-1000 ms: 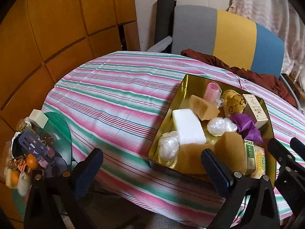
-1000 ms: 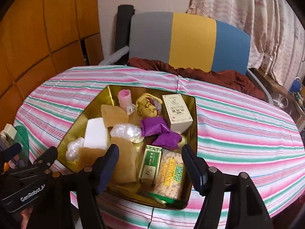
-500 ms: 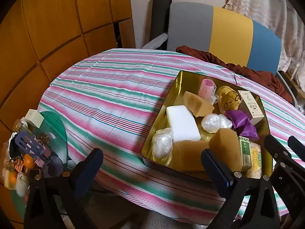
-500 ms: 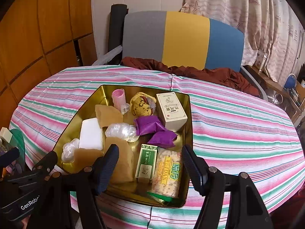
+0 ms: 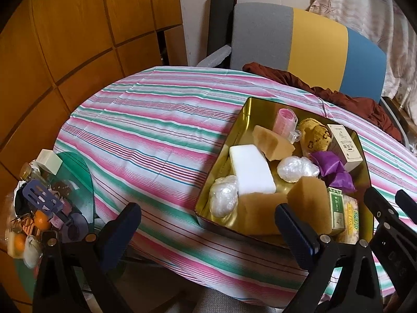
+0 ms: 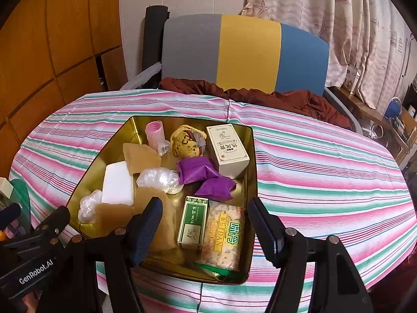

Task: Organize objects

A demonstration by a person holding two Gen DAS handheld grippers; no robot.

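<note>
A gold metal tin [image 6: 251,156] sits on the striped table [image 6: 325,172]. It holds a white block [image 6: 117,184], tan sponges [image 6: 140,156], a pink roller [image 6: 154,133], a yellow plush [image 6: 186,143], a cream box [image 6: 229,151], purple cloth [image 6: 203,177], a green box [image 6: 194,219], a cracker pack [image 6: 225,237] and clear wrap balls [image 6: 160,180]. My right gripper [image 6: 204,227] is open and empty over the tin's near end. My left gripper [image 5: 208,229] is open and empty at the table's near edge, left of the tin [image 5: 239,120].
A grey, yellow and blue chair back [image 6: 242,52] with a dark red cloth [image 6: 260,96] stands behind the table. A low green stand [image 5: 78,172] with clutter and oranges is at the left. Wood panels [image 5: 65,39] line the left wall. Curtains [image 6: 338,26] hang at the right.
Both grippers have pulled back and risen slightly, so the tin and table sit a little farther away. Both stay open. Nothing in the tin has moved.
</note>
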